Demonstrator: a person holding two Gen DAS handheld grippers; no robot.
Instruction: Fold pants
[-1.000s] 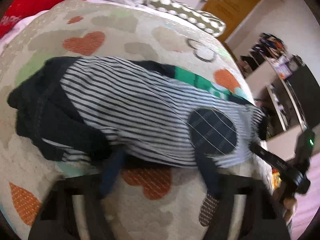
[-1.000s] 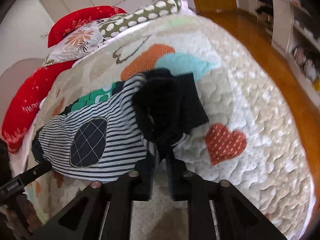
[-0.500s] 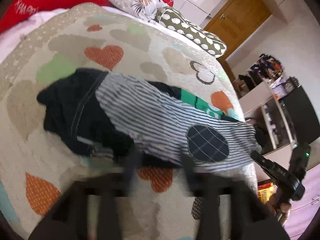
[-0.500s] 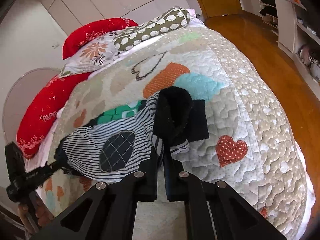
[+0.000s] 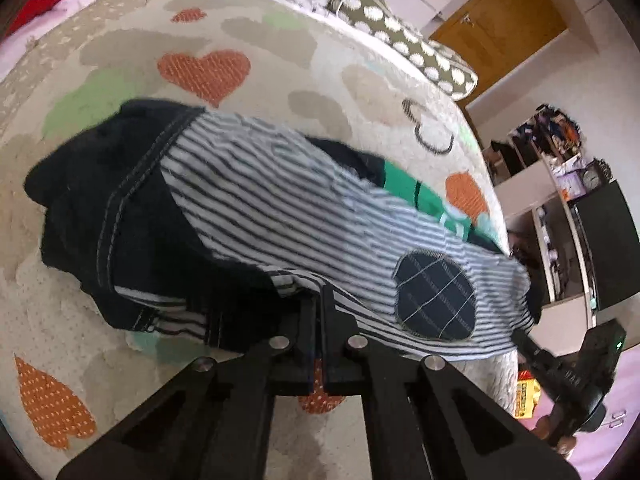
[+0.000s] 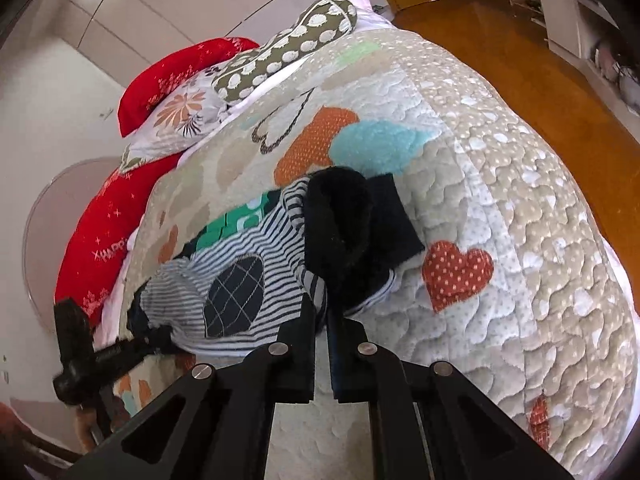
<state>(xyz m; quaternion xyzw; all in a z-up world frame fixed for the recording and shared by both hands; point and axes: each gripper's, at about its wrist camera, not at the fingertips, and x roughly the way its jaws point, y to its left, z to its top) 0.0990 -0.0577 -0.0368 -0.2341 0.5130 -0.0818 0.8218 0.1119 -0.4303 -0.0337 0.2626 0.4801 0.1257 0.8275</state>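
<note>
Bed w/ a beige quilted bedspread (image 5: 280, 56) patterned w/ orange, green and blue hearts fills both views. At its far end: red pillows (image 6: 104, 232), a floral pillow (image 6: 176, 120) and an olive pillow w/ white dots (image 6: 288, 52). Wooden floor (image 6: 540, 92) runs along the bed's right side; a brown wooden door (image 5: 500, 36) and white shelving w/ clutter (image 5: 552, 160) stand far right in the left wrist view.

The black-and-white striped pants w/ dark cuffs and a dark oval knee patch (image 5: 288, 216) lie across the near part of the bed, partly bunched, w/ a green-and-white patterned bit showing at their far edge.

Left tongs (image 5: 318, 300) are narrowed to a slit, pinching the near edge of the pants at the dark bunched part left of the patch. Right tongs (image 6: 320, 312) are likewise nearly closed, gripping the striped fabric just below the rolled black cuff (image 6: 340, 220) at the pants' right end. Each view shows the other tool at its edge, touching the opposite end of the garment.

A yellow packet (image 5: 528, 394) sits beyond the bed's right edge, low down.
</note>
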